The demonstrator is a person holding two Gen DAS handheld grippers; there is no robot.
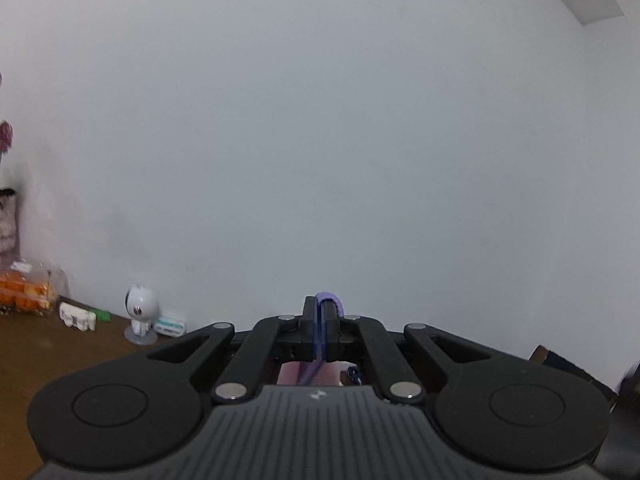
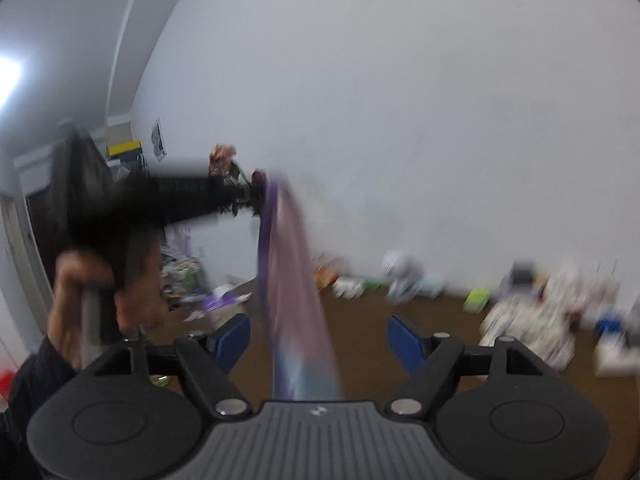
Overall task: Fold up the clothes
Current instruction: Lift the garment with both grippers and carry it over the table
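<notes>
A purple garment (image 2: 294, 280) with a darker purple edge hangs in a long strip from my left gripper (image 2: 260, 190), which a hand (image 2: 72, 300) holds up high at the left of the right wrist view. In the left wrist view my left gripper (image 1: 320, 308) is shut on a fold of that purple garment (image 1: 334, 302), which pokes out above the black fingers. More cloth shows below through the frame. My right gripper (image 2: 319, 338) stands open with blue pads (image 2: 404, 344). The hanging cloth passes between them, and the pads do not press on it.
A brown table (image 1: 60, 352) runs along a white wall. On it lie a box of orange fruit (image 1: 26, 292), a small white round figure (image 1: 140, 312), small packets (image 1: 78, 316) and, at the right, a blurred heap of items (image 2: 532, 320). A vase of flowers (image 2: 224, 160) stands far left.
</notes>
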